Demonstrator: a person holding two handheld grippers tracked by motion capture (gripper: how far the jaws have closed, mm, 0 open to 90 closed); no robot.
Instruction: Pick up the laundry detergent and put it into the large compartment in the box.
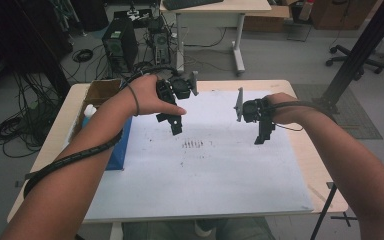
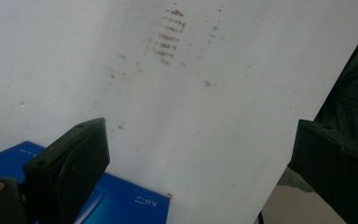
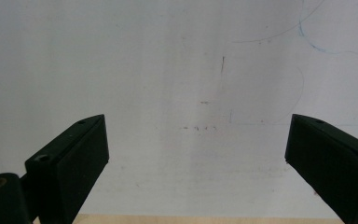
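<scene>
Both claws released, nothing gripped: left claw [image 1: 176,125] and right claw [image 1: 264,136] hover over the white sheet [image 1: 205,170], mid-worktop. Judged: approach step. Nearest object is the blue box [image 1: 120,150] at the sheet's left edge; next move needs the left claw lowered beside it.

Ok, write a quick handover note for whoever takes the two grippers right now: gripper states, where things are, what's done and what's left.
Left gripper: open, empty, above the white sheet near its left side.
Right gripper: open, empty, above the sheet's right half.
Blue box: at the sheet's left edge, nearest the left gripper.
Sheet centre carries smudged marks.
Done: nothing picked up. Left: the whole job; the blue box looks like the likeliest first grab.
</scene>
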